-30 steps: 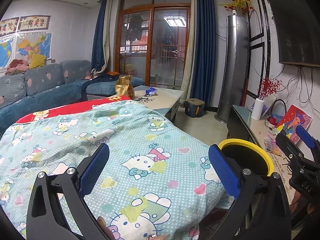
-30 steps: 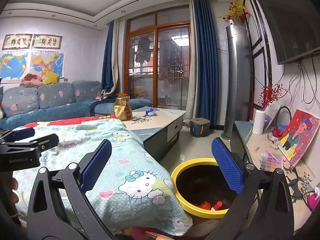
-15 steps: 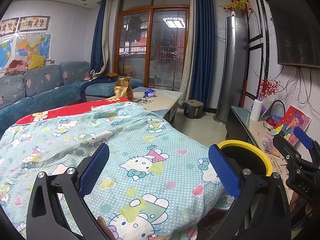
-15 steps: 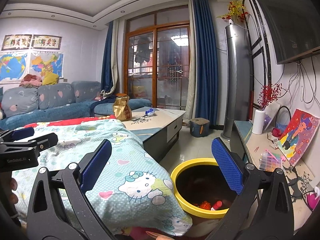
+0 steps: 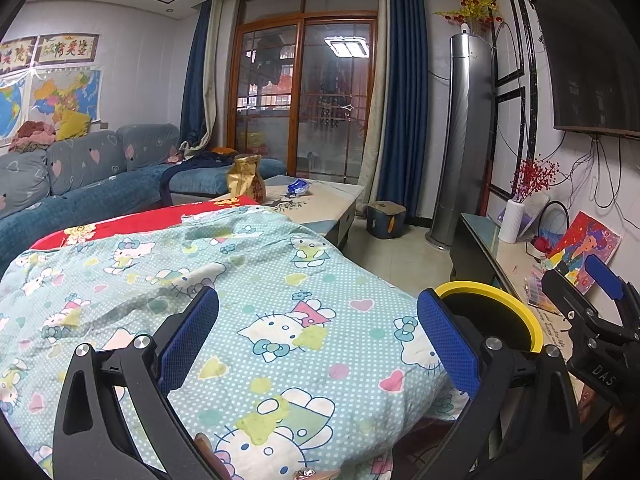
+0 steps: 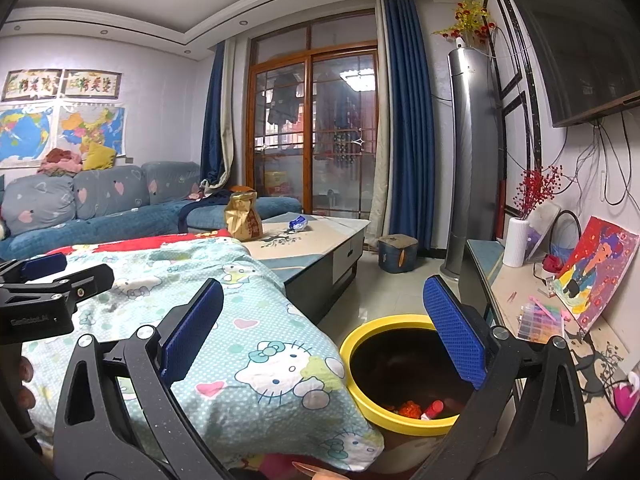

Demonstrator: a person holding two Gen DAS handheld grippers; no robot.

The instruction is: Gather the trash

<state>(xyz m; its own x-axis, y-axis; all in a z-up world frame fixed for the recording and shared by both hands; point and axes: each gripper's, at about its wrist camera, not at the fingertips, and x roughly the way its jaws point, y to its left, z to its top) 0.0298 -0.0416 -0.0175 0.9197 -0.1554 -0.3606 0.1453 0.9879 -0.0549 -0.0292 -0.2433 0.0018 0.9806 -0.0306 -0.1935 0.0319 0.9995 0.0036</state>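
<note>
A yellow-rimmed black trash bin (image 6: 400,376) stands on the floor beside the table's near corner, with red scraps (image 6: 420,408) at its bottom; its rim also shows in the left wrist view (image 5: 492,312). A gold snack bag (image 5: 246,178) (image 6: 242,216) and a blue-white wrapper (image 5: 299,188) (image 6: 298,224) lie far off on the coffee table. My left gripper (image 5: 318,340) is open and empty over the Hello Kitty cloth (image 5: 240,288). My right gripper (image 6: 324,334) is open and empty above the bin's edge.
The Hello Kitty cloth (image 6: 240,320) covers the near table. A coffee table (image 6: 320,240), blue sofa (image 6: 100,208), small grey stool (image 6: 398,252), tower air conditioner (image 6: 472,160) and a TV bench (image 6: 532,308) with vase and painting surround a strip of tiled floor (image 6: 380,296).
Both grippers stay open and empty. The left wrist view has shifted slightly; the right wrist view is almost unchanged.
</note>
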